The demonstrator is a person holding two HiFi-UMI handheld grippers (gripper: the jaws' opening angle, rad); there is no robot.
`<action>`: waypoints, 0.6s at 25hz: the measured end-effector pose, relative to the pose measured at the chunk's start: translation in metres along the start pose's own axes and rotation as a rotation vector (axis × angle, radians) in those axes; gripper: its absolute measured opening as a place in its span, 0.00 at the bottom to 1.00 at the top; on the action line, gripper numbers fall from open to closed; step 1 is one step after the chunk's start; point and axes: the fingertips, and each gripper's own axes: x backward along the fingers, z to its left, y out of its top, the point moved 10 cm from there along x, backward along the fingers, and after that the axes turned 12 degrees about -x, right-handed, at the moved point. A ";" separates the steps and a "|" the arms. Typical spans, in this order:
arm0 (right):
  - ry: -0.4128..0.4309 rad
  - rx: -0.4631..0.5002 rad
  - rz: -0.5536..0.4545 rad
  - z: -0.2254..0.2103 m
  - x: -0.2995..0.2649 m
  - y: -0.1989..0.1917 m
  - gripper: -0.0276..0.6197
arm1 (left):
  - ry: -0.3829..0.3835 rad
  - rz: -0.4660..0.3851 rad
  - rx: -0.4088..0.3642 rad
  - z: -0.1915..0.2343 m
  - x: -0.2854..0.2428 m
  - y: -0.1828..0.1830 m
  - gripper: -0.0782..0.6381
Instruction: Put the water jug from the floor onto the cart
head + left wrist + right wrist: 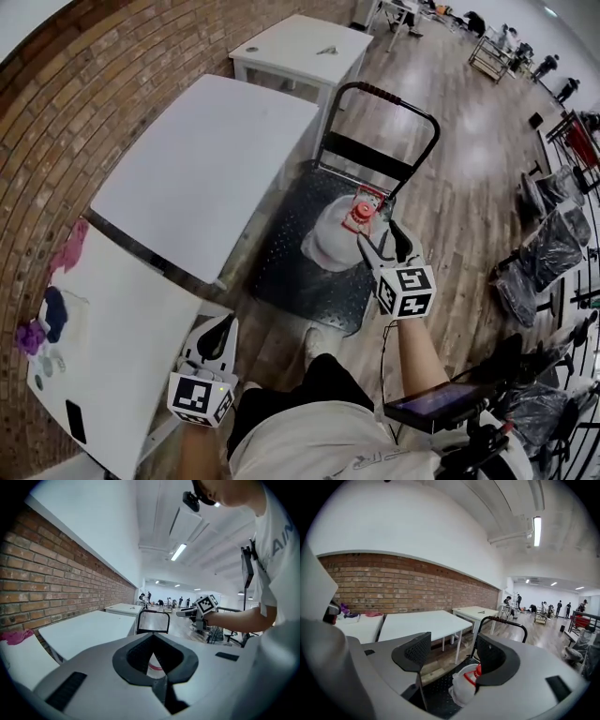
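The water jug [328, 246] lies on its side on the cart's black platform [281, 267], its red cap [362, 212] toward the cart handle [394, 98]. My right gripper [380, 240] hangs above the jug's cap end, open, with nothing between its fingers. In the right gripper view the jug [463, 690] shows well below the spread jaws of the right gripper [454, 657]. My left gripper [217, 334] is low at the left by the near table, shut and empty. In the left gripper view its fingers meet at the left gripper's tip [157, 670].
White tables [202, 169] line the brick wall on the left; the nearest [112, 347] carries a pink cloth [68, 251] and small purple items. Plastic-covered chairs [553, 248] stand at the right. People and carts are far down the room. A tablet [433, 401] sits at my waist.
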 end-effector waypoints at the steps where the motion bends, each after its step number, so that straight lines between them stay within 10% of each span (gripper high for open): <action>1: -0.001 -0.004 -0.019 0.011 0.016 0.002 0.53 | -0.009 -0.013 -0.008 -0.001 0.008 0.001 0.11; 15: -0.153 0.021 -0.180 0.098 0.205 -0.050 0.12 | -0.118 -0.090 0.000 -0.024 0.114 0.002 0.11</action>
